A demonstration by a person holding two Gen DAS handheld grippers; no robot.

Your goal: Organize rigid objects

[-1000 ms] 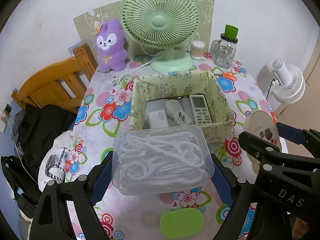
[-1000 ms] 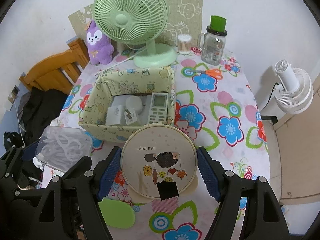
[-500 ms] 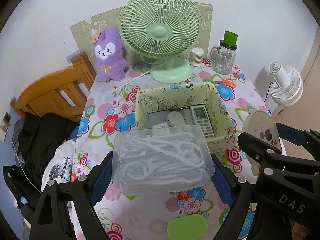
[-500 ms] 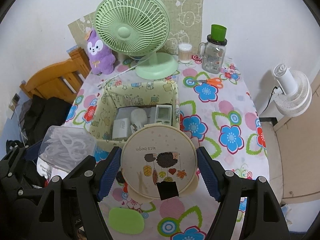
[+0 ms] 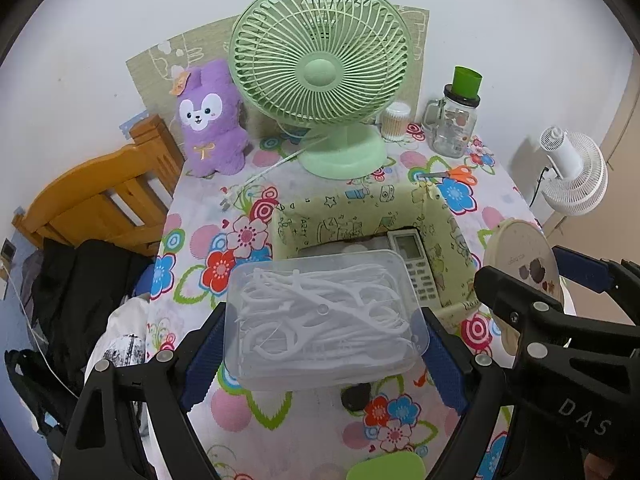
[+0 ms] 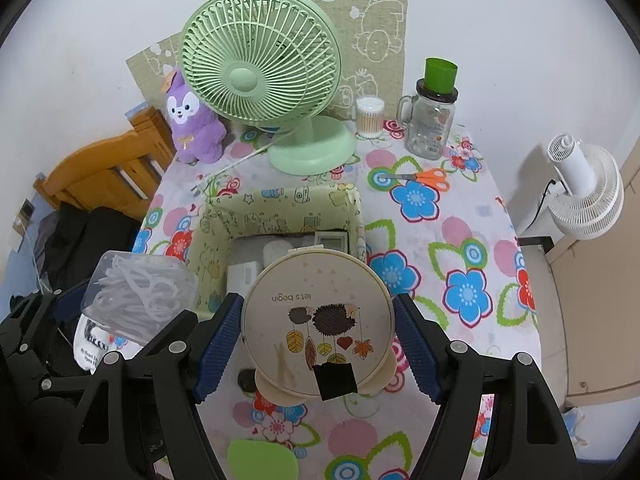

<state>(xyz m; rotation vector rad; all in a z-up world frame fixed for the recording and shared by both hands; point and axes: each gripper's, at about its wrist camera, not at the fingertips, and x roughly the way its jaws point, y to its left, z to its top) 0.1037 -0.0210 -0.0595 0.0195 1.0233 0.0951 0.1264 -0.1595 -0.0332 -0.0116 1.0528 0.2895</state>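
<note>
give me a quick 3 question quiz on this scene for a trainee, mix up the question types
1. True or false: the left tongs are clamped on a clear box of white floss picks.
2. Multiple choice: what do the right tongs hold? A) orange scissors B) a round cream case with a hedgehog print C) a glass jar
3. Short answer: which keypad device lies in the fabric bin?

Key
1. True; the blue pads press on both ends of the box.
2. B, the round cream case; the scissors and the jar sit on the table further back.
3. A white remote control.
</note>
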